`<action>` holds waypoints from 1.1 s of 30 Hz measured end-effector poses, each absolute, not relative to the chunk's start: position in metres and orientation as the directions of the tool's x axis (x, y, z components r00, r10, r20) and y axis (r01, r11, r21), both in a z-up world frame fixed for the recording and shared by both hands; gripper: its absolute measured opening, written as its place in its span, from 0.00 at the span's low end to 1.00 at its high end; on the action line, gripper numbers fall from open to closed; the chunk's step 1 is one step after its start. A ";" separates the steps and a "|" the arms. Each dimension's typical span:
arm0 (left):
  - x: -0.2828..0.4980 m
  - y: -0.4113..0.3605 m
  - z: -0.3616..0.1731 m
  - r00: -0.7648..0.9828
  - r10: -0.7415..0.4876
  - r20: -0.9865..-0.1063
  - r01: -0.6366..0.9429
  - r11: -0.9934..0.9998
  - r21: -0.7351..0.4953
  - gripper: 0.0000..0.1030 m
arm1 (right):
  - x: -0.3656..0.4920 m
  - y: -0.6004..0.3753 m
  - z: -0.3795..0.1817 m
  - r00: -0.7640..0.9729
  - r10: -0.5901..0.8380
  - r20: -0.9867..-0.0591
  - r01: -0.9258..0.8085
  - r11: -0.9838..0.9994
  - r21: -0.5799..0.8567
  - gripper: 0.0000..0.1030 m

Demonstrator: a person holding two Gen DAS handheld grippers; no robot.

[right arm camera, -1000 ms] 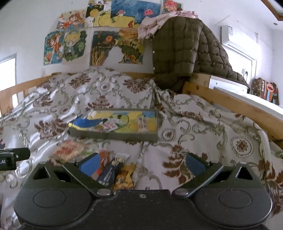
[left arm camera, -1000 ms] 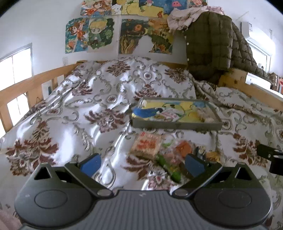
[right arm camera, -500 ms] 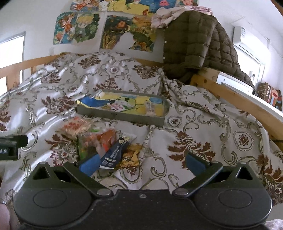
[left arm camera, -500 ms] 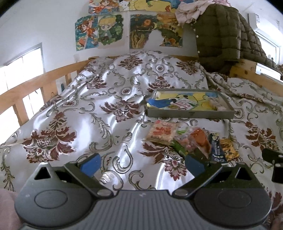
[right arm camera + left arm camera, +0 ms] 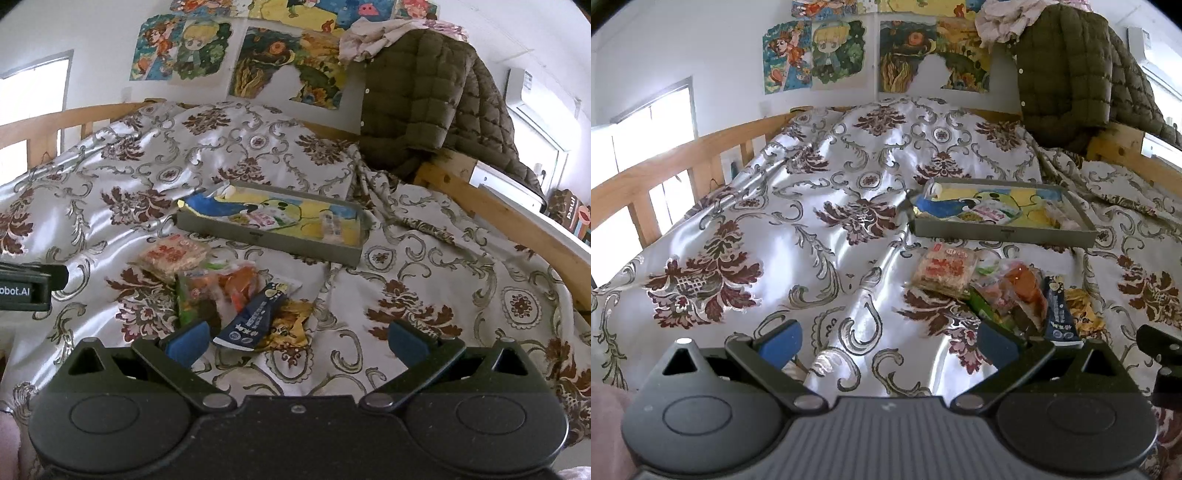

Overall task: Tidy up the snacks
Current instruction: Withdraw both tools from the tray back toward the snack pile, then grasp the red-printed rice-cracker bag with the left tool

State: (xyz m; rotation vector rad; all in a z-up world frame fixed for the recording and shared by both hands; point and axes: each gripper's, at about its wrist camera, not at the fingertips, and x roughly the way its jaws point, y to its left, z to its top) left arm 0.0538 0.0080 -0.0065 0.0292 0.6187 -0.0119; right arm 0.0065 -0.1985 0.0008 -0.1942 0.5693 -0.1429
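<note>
Rumpled satin bedspread (image 5: 820,258) lies under both spread, empty tools, left gripper (image 5: 890,341) and right gripper (image 5: 295,341), near the snack pile (image 5: 225,291) before the far tray (image 5: 273,240); slick overlapping wrappers could slide or drag neighbours along when pinched.

A shallow grey tray (image 5: 275,240) with a cartoon-printed base lies on a floral satin bedspread (image 5: 424,280), a few small packets inside it. Toward seven o'clock of the tray, a loose heap of snacks rests on the cloth: a pale cracker pack (image 5: 171,254) farthest back, an orange-and-green bag (image 5: 218,291) touching it, a dark blue sachet (image 5: 255,319) overlapping a yellow wrapper (image 5: 291,325) nearest the camera. The right gripper (image 5: 297,341) hangs at six o'clock, jaws spread wide, holding nothing. An olive quilted jacket (image 5: 424,103) drapes the wooden bed frame (image 5: 498,210) at one o'clock.
</note>
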 end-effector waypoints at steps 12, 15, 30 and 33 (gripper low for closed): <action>0.062 0.012 -0.011 0.777 0.035 -0.628 -0.025 0.999 0.025 1.00 | 0.011 -0.189 -0.008 0.819 -0.171 -0.547 0.040 0.969 -0.243 0.99; 0.063 0.013 -0.011 0.774 0.040 -0.632 -0.030 0.999 0.027 1.00 | 0.012 -0.186 -0.010 0.818 -0.163 -0.552 0.026 0.969 -0.247 0.99; 0.083 0.021 -0.014 0.759 0.023 -0.650 -0.060 0.998 -0.035 1.00 | 0.035 -0.181 -0.015 0.810 -0.105 -0.578 -0.033 0.974 -0.224 0.99; 0.088 0.023 -0.013 0.770 0.021 -0.638 -0.074 0.996 -0.057 1.00 | 0.043 -0.183 -0.013 0.819 -0.096 -0.566 -0.034 0.976 -0.215 0.99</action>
